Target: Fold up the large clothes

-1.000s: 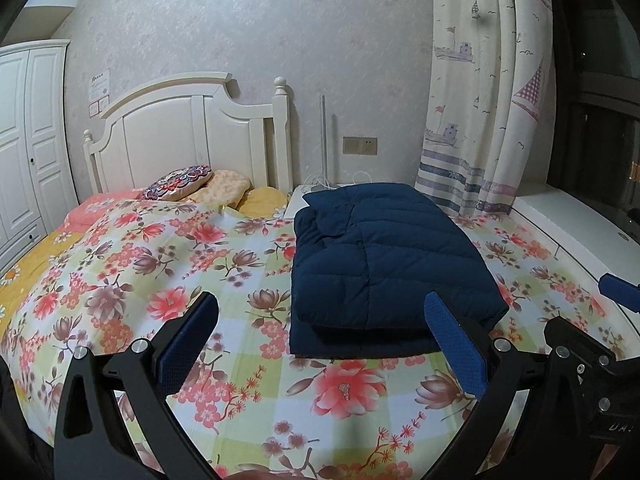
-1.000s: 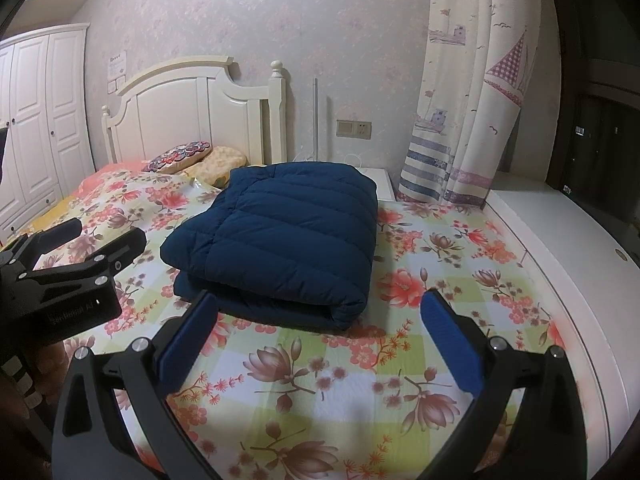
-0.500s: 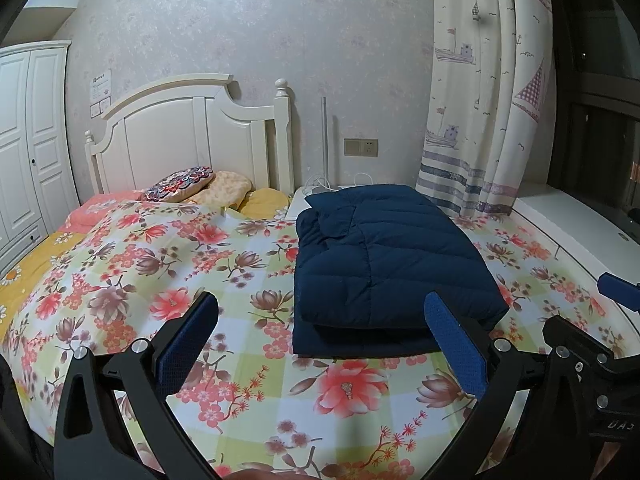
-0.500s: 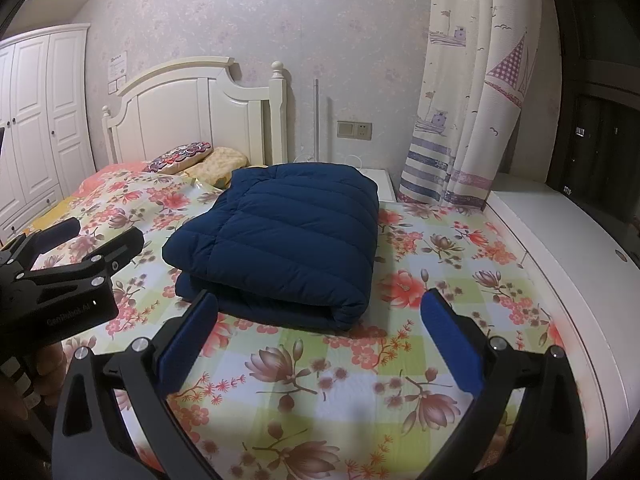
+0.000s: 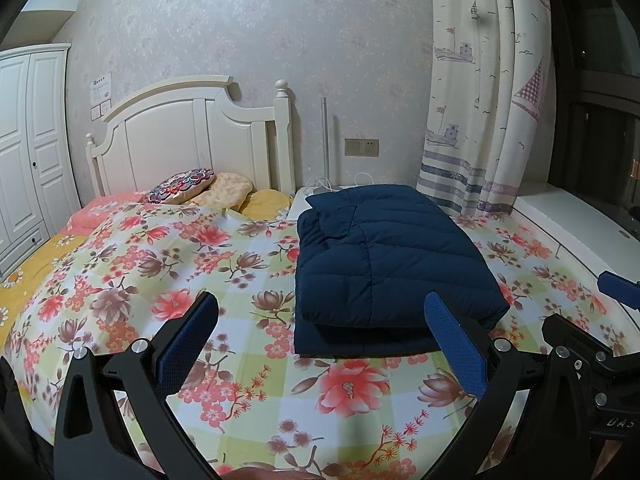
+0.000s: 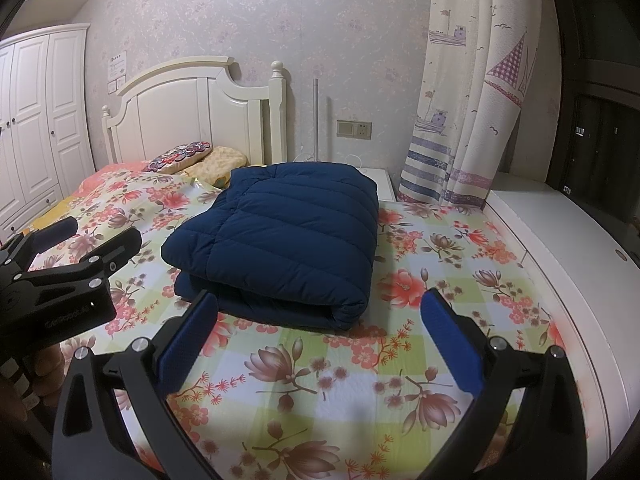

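Folded navy jacket (image 6: 280, 236) lies lengthwise toward the headboard, dead ahead of the wide-open, empty right gripper (image 6: 318, 338), while the left gripper (image 5: 320, 340), also wide open, sits off to its left.

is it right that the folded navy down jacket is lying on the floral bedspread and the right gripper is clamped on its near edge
Not quite. The folded navy down jacket does lie on the floral bedspread, but the right gripper is not clamped on it: the right wrist view shows its jaws wide open, short of the jacket's near edge and holding nothing.
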Available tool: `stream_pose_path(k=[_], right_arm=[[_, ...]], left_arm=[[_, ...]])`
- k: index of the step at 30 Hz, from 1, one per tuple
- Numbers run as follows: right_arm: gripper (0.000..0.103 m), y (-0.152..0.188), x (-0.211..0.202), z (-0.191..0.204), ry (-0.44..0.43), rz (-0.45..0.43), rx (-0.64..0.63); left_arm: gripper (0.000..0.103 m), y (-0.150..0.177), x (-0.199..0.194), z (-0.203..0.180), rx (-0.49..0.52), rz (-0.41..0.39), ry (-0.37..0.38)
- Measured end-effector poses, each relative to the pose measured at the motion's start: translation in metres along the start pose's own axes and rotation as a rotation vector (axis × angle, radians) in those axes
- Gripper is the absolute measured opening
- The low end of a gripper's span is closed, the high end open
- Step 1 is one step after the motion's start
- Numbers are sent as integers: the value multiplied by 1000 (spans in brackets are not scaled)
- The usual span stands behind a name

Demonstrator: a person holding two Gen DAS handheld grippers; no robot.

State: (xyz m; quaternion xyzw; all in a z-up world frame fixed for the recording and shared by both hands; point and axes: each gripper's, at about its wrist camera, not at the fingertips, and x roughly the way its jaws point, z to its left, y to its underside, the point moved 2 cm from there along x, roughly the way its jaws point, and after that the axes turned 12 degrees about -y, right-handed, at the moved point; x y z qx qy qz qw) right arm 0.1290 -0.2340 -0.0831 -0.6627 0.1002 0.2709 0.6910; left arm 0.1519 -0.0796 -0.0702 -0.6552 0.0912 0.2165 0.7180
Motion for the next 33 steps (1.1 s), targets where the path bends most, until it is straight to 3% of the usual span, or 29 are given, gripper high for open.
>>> stream_pose_path(k=[20, 27, 30, 33], right_arm=[[101, 4, 6, 2, -3, 17, -1], [101, 13, 26, -1, -13, 58, 4], [100, 7, 32, -30, -12, 67, 44], [100, -16, 25, -117, 153, 58, 103]], left_arm=[[99, 2, 2, 1, 0, 5, 9], [99, 7, 14, -1, 36, -3, 83], [99, 2, 44, 21, 58, 59, 108], [99, -18, 103, 96, -7, 95, -13]])
